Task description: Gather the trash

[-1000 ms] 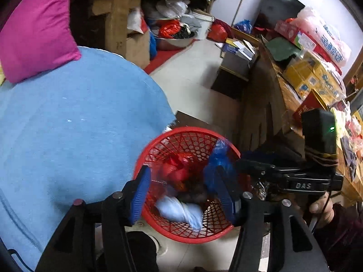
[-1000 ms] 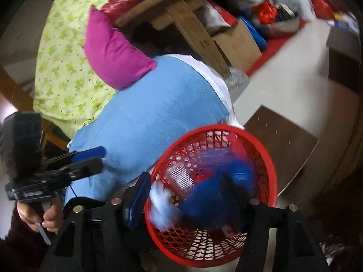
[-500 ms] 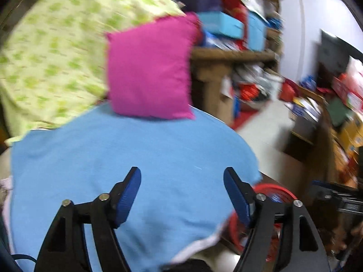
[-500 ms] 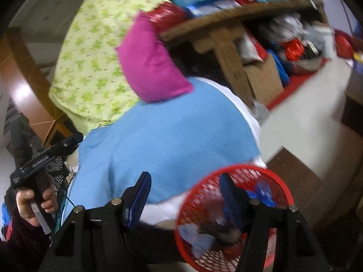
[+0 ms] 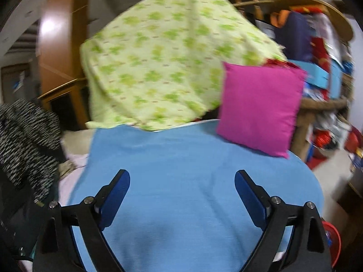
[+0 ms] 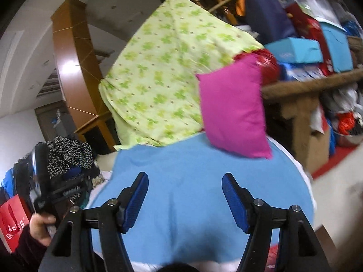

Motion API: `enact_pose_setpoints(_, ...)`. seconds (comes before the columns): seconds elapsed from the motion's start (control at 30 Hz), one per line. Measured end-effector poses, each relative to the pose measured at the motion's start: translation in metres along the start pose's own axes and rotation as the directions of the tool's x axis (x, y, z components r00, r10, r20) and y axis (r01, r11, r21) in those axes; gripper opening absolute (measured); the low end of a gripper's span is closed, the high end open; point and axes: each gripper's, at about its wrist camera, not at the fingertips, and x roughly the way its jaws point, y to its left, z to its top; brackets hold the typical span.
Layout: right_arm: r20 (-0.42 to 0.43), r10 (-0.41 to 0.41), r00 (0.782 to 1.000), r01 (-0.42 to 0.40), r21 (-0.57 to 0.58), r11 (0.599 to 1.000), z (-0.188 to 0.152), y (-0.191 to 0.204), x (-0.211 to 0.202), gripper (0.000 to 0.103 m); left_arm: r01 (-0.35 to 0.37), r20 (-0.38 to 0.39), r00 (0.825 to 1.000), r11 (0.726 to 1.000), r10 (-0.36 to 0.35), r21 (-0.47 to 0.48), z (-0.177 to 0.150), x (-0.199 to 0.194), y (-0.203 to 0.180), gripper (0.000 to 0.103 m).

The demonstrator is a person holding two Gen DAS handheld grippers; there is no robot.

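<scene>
My left gripper (image 5: pixel 182 183) is open and empty, held above a blue cloth (image 5: pixel 192 181) that covers a rounded surface. My right gripper (image 6: pixel 185 187) is also open and empty over the same blue cloth (image 6: pixel 192 167). A sliver of the red mesh trash basket (image 5: pixel 334 242) shows at the bottom right of the left wrist view, and a trace of it (image 6: pixel 273 252) shows low in the right wrist view. No loose trash shows on the cloth. The left gripper's body (image 6: pixel 45 185) shows at the left of the right wrist view.
A magenta pillow (image 5: pixel 258 111) leans at the back of the cloth beside a green-patterned sheet (image 5: pixel 163 63). A wooden shelf (image 6: pixel 317 86) crowded with boxes and bags stands at the right. A pile of dark patterned clothes (image 5: pixel 25 140) lies at the left. Pale floor (image 6: pixel 338 199) lies right.
Both grippers swung up and away from the red basket, where trash was falling in, to face the blue cloth and pillow. The basket has slipped almost out of view. Both stayed open.
</scene>
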Motion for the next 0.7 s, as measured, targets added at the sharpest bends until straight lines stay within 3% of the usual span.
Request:
enact_pose_setpoints(0.1,0.004,-0.002,1.000,0.002,-0.036,0.999,0.009,0.035,0.026,0.079,-0.076,-0.004,0.997,0.996,0.076,-0.052,-0.005,0.001,0.030,0.094)
enact_pose_setpoints(0.37,-0.013,0.033,0.999,-0.034,-0.094,0.995,-0.003,0.102,0.086,0.079,-0.222,-0.067,0.974,0.967,0.215,-0.127,-0.032,0.012,0.095,0.094)
enact_pose_setpoints(0.7,-0.054,0.019,0.998,-0.027,-0.160,0.987,-0.029,0.148,0.117,0.079,-0.274,-0.101,0.960,0.950,0.261,-0.147,-0.046,0.015,0.125,0.094)
